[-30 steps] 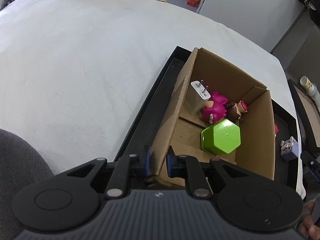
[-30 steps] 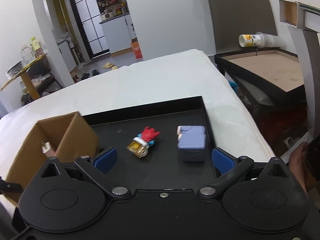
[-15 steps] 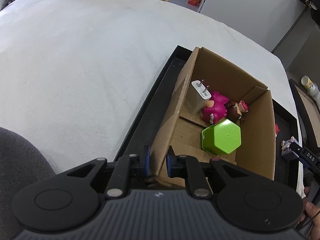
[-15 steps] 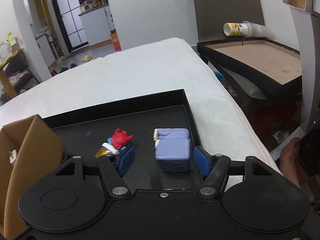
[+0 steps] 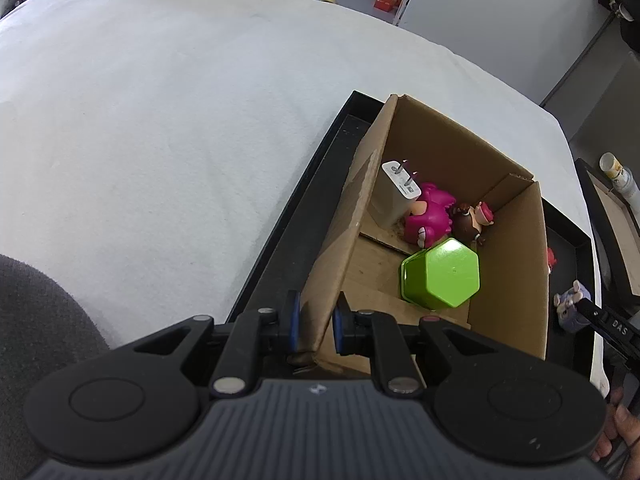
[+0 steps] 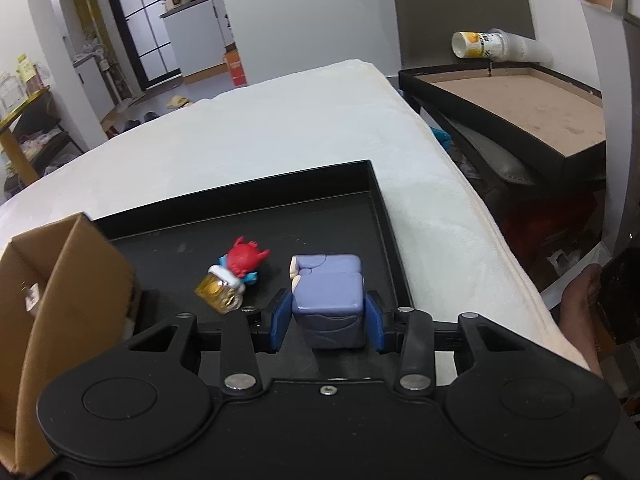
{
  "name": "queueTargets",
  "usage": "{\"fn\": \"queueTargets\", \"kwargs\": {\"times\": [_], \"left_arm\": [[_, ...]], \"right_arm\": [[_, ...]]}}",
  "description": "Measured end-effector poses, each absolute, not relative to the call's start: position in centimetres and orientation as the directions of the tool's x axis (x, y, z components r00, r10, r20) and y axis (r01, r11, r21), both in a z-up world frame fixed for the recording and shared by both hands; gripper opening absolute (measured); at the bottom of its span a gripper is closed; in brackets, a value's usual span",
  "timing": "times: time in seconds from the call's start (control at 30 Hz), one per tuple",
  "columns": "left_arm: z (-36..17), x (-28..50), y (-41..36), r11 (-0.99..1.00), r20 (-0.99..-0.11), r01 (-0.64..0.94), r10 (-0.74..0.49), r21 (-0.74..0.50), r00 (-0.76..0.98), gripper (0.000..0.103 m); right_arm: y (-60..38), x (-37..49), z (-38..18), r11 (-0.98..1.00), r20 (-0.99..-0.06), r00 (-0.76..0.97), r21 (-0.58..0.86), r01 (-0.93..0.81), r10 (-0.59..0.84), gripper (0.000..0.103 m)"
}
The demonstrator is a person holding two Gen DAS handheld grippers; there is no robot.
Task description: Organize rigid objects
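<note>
Bedding: white cover (image 5: 168, 128) fills the surface from 9 to 12 o'clock in the left wrist view and runs back to 12 o'clock in the right wrist view.

Tray: black tray (image 6: 376, 216), shallow-walled, lies on the cover near its right edge; it carries the box and two loose toys.

Box: cardboard box (image 5: 508, 216), open-topped, stands on the tray's left part. Inside: green hexagonal tin (image 5: 444, 276) near the middle, magenta figure (image 5: 430, 216) at its 11 o'clock, white charger plug (image 5: 394, 196) leaning on the left wall, small brown-haired doll (image 5: 474, 220) toward the far corner.

Left gripper (image 5: 316, 324): closed down on the near left wall of the box, one blue pad either side of the cardboard, pinching it.

Right gripper (image 6: 326, 320): its jaws have just been closing and now stand narrow, both blue pads pressed on the sides of the blue block toy (image 6: 330, 292), which sits on the tray floor by the right rim, at 12 o'clock from the gripper.

Red-headed figure (image 6: 234, 276): lying on its side on the tray floor at 10 o'clock from the block, apart from it, between block and box.

Paper cups (image 6: 500, 46): a stack on its side at 1 o'clock, beyond a second tray.
</note>
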State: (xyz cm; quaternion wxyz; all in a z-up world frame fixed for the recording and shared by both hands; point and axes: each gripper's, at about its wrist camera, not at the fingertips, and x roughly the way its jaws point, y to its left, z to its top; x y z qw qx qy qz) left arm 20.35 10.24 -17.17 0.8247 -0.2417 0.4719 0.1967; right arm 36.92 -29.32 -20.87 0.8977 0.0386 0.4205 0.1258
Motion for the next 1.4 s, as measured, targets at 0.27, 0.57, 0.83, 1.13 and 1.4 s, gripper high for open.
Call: {"fn": "queueTargets", "kwargs": {"times": [0.27,0.57,0.83,1.13,1.4], "left_arm": [[-16.9,20.0,10.3,0.806,-0.869,-0.547,0.088,-0.224,0.486,0.016],[-16.7,19.6,10.5,0.808,-0.868,-0.542,0.080,-0.232,0.491,0.016],[-16.7,19.6,10.5,0.809,-0.868,-0.541,0.080,-0.231,0.490,0.016],[-16.6,19.5,10.4,0.809,-0.867,-0.538,0.073,-0.237,0.492,0.016],[-16.7,19.4,10.4,0.808,-0.865,-0.536,0.067,-0.245,0.497,0.016]], "right_arm": [[-29.2,35.6,-19.3,0.959,-0.756,0.592,0.186,-0.215,0.280,0.038],[-28.1,34.0,-16.6,0.949,-0.753,0.583,0.190,-0.251,0.305,0.038],[-27.5,33.0,-14.6,0.948,-0.756,0.577,0.198,-0.250,0.310,0.038],[-26.2,31.9,-12.6,0.945,-0.754,0.577,0.188,-0.267,0.313,0.038],[-23.9,31.0,-11.0,0.935,-0.745,0.576,0.195,-0.296,0.337,0.038]]}}
